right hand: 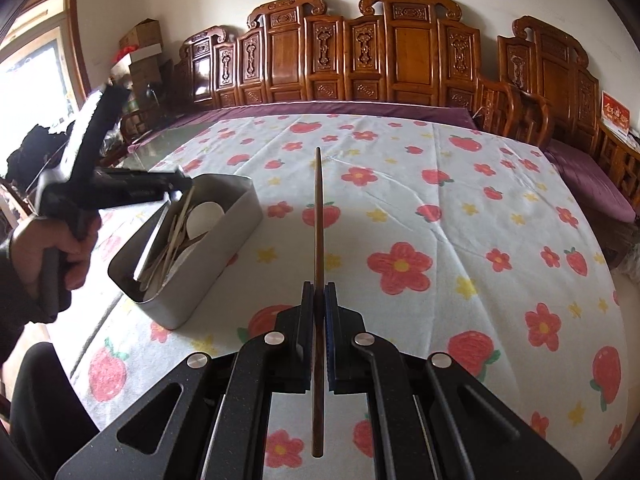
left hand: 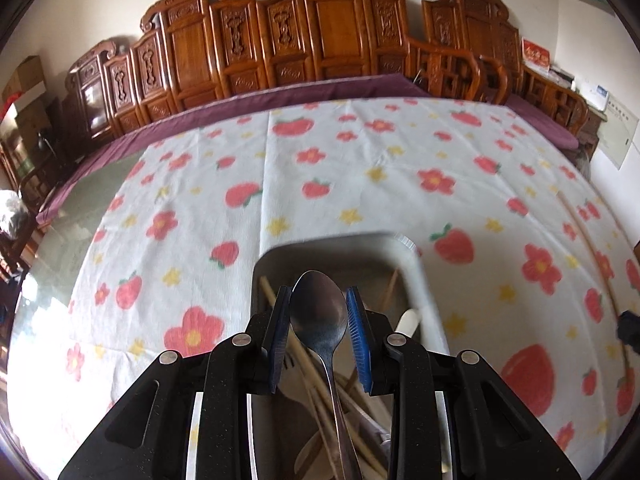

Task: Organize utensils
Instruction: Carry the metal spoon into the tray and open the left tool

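**Over the grey bin: spoon between spread pads, chopstick pinched**

Above the grey bin (left hand: pixel 416 276), hovering with the left gripper (left hand: pixel 319 320) spread apart, blue pads (left hand: pixel 357 340) standing clear on either side of the metal spoon (left hand: pixel 320 320). Lying right between those pads, bowl forward and level with the fingertips, handle running back down the middle and out at the bottom edge of the view. No visible contact between pad and spoon bowl on either side; whether the spoon is resting on the utensils below cannot be told. Crowding the bin under the spoon: pale wooden chopsticks (left hand: pixel 308 372) and pale flat utensils, jumbled and partly blurred.

Seen from the right wrist, sitting on the flowered tablecloth (right hand: pixel 440 216) toward the left, the same bin (right hand: pixel 224 236), with sticks and round white pieces (right hand: pixel 206 214) poking up inside it. Reaching over its far end, the left gripper's black body (right hand: pixel 120 188), gripped by the person's left hand (right hand: pixel 52 252).

In front of that camera, clamping down with the right gripper (right hand: pixel 319 296), fingers drawn together on a dark brown chopstick (right hand: pixel 318 216). Running straight out ahead past the fingertips over the tablecloth, and also back below the jaws toward the camera. Standing well apart from the bin, to its right.

Along the far side, lining the wall, carved wooden chairs (right hand: pixel 408 52).
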`<action>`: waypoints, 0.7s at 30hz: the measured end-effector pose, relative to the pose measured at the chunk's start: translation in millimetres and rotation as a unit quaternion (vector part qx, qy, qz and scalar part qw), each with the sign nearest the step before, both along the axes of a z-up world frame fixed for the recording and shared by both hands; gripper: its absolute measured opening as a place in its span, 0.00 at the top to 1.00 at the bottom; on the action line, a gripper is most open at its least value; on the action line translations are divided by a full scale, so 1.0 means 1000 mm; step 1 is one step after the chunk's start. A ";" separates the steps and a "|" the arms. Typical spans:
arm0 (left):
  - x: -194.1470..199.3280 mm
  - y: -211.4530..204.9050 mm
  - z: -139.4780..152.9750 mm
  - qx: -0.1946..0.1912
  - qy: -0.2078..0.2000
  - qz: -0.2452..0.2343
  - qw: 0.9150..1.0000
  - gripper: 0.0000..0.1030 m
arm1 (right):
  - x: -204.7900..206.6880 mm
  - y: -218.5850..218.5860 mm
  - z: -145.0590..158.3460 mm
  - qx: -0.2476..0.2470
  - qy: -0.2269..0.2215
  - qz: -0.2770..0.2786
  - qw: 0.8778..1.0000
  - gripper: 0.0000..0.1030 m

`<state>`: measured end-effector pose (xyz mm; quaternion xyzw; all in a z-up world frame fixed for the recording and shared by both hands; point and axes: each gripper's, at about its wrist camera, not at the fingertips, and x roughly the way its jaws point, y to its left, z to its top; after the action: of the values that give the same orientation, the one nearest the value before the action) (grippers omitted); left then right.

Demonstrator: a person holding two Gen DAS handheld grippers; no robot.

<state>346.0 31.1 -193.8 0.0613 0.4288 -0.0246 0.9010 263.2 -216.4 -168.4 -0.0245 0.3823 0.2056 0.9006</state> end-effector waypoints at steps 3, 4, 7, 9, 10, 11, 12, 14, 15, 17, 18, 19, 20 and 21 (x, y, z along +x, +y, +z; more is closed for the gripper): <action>0.002 0.002 -0.012 0.002 0.011 0.000 1.000 0.74 | 0.000 0.010 0.001 -0.005 0.000 0.008 1.000 0.94; 0.002 0.003 -0.014 0.003 0.013 0.001 1.000 0.74 | 0.000 0.013 0.001 -0.006 -0.001 0.010 1.000 0.94; 0.005 0.005 -0.020 -0.003 0.026 0.000 1.000 0.74 | 0.000 0.024 0.004 -0.009 -0.001 0.017 1.000 0.94; 0.005 0.007 -0.022 -0.008 0.031 0.002 0.999 0.74 | 0.001 0.029 0.005 -0.010 -0.002 0.020 1.000 0.94; 0.004 0.009 -0.021 -0.013 0.030 0.002 0.999 0.73 | 0.002 0.033 0.006 -0.009 -0.001 0.022 1.000 0.94; 0.004 0.009 -0.020 -0.015 0.030 0.001 0.999 0.71 | 0.003 0.036 0.006 -0.007 0.000 0.023 1.000 0.94; 0.003 0.010 -0.019 -0.017 0.028 0.002 0.999 0.70 | 0.004 0.039 0.007 -0.006 0.000 0.024 1.000 0.94; -0.001 0.014 -0.013 -0.022 0.020 0.003 1.000 0.67 | 0.006 0.046 0.007 -0.002 0.003 0.028 1.000 0.94; -0.003 0.016 -0.011 -0.025 0.018 0.005 1.000 0.66 | 0.008 0.050 0.008 0.001 0.005 0.031 1.000 0.94; -0.007 0.024 -0.003 -0.036 0.010 0.009 0.999 0.61 | 0.011 0.060 0.008 0.008 0.010 0.037 0.999 0.94; -0.011 0.029 0.003 -0.041 0.004 0.011 0.999 0.61 | 0.013 0.068 0.008 0.013 0.014 0.042 0.999 0.94; -0.013 0.032 0.006 -0.043 0.000 0.011 0.999 0.61 | 0.014 0.075 0.008 0.016 0.016 0.046 0.999 0.94; -0.016 0.037 0.011 -0.043 -0.004 0.013 0.999 0.61 | 0.015 0.084 0.008 0.017 0.019 0.050 0.998 0.94; -0.018 0.040 0.014 -0.042 -0.007 0.014 0.999 0.61 | 0.015 0.091 0.007 0.017 0.021 0.053 0.998 0.94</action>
<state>328.3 71.0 -179.4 0.0173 0.4216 -0.0300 0.9061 278.6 -125.6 -160.9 -0.0248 0.3956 0.2603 0.8804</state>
